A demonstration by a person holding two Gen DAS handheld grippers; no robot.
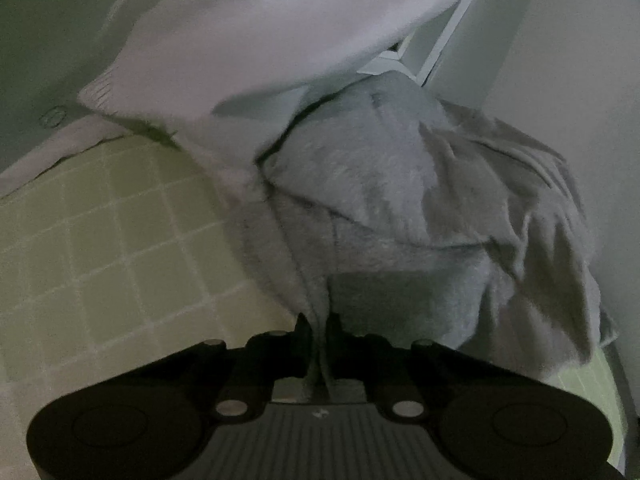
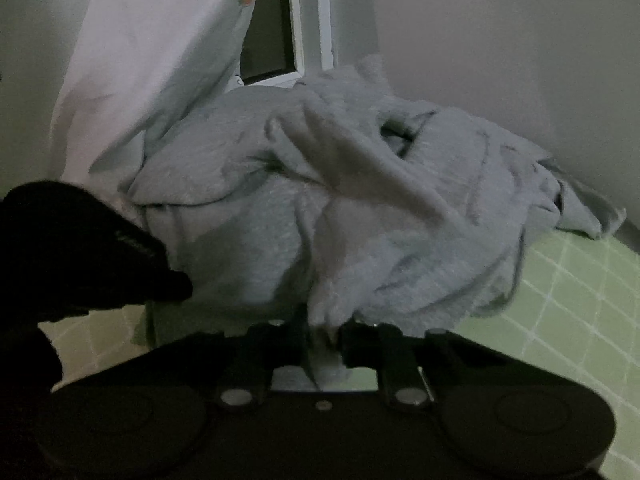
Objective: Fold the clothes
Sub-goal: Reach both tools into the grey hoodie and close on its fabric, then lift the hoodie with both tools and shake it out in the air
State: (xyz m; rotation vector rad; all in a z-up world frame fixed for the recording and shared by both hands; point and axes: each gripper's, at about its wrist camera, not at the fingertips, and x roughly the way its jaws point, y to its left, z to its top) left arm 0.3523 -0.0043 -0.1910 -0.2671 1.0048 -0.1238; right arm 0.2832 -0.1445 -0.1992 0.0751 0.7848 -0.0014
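on green checked cloth (image 1: 100,240), unmarked grey garment (image 1: 400,200)

Your left gripper (image 1: 318,332) is matte black: two broad rounded lobes at the sides, each with a faint circular recess. Between them sits a grey ribbed plate with a small mark at its top centre. Two black link bars carry silver round fasteners, with smaller pins further forward. Your right gripper (image 2: 324,332) has the same black body, silver fasteners and one small pale dot at centre. Lighting is dim; the finer markings are unreadable.
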